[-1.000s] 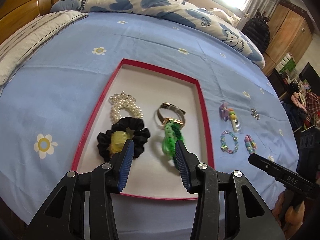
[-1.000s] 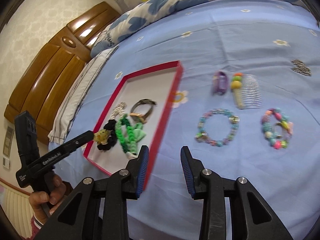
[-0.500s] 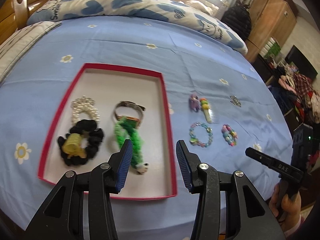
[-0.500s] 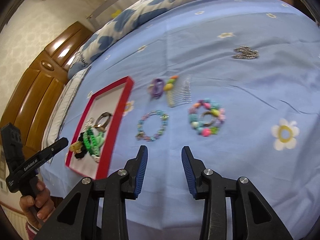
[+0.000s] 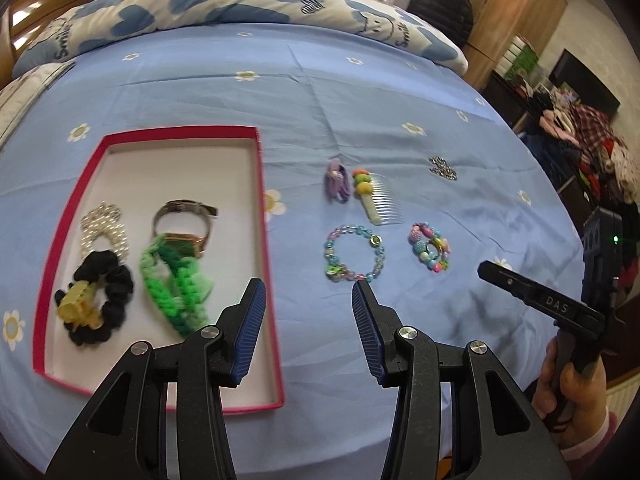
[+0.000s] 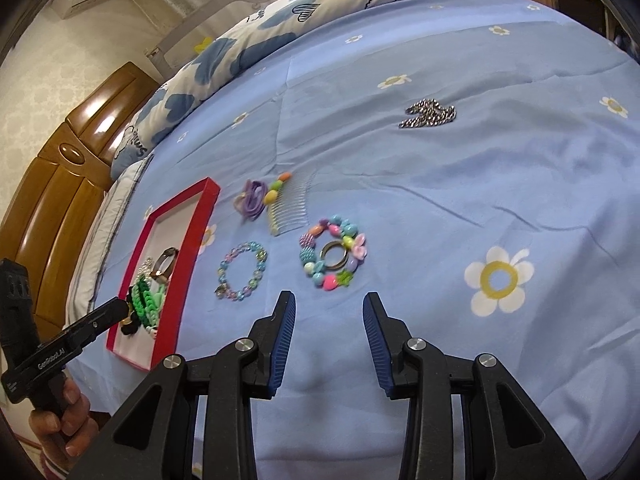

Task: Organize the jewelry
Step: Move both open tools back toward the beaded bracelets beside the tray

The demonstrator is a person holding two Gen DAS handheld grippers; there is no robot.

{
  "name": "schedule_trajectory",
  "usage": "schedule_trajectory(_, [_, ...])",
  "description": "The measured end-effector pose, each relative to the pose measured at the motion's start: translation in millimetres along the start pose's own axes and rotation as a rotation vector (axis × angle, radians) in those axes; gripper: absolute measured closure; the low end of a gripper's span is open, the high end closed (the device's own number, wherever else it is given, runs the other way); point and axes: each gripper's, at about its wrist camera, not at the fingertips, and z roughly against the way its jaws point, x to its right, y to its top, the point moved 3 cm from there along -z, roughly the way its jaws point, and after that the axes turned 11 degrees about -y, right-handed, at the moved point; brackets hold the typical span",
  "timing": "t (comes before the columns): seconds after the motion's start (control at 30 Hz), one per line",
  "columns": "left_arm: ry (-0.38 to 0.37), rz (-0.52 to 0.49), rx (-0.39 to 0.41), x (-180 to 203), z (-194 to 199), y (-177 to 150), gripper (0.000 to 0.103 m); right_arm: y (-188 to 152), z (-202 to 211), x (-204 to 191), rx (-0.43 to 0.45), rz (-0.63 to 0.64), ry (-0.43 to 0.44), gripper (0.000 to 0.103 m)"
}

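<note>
Both grippers have swung across the bed since a second ago: in the left view the red tray (image 5: pixel 264 216) has slid from centre frame to the left, and the loose pieces have come in toward the middle. Left gripper (image 5: pixel 306 290), low centre of its frame, jaws apart and nothing between them, hanging over the blue sheet (image 5: pixel 360 92) just right of the tray's edge. Just above its right fingertip sits the pastel bead bracelet (image 5: pixel 354 252). Further right, the chunky bead bracelet (image 5: pixel 430 246); above those, the comb (image 5: pixel 378 200) and the purple hair tie (image 5: pixel 338 180) side by side, and the metal chain (image 5: pixel 443 167) off to the upper right. Inside the tray: pearl bracelet (image 5: pixel 102 228), black scrunchie (image 5: pixel 100 304) with a yellow clip (image 5: pixel 78 308) on it, watch (image 5: pixel 182 224), green braided band (image 5: pixel 176 288). Right gripper (image 6: pixel 329 302), bottom centre of its own frame, also released and empty, with the chunky bracelet just above its tips and the tray far left.
</note>
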Motion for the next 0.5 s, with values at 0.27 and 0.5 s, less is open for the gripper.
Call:
schedule_trajectory(0.27, [-0.001,-0.021,-0.045,10,-30,8,0.06,9,-20,4,-0.013,0.043,-0.048,0.069])
schedule_trajectory(0.5, [0.011,-0.037,-0.084,11,-56,12,0.06,15,-41,3,-0.042,0.092,-0.081,0.075])
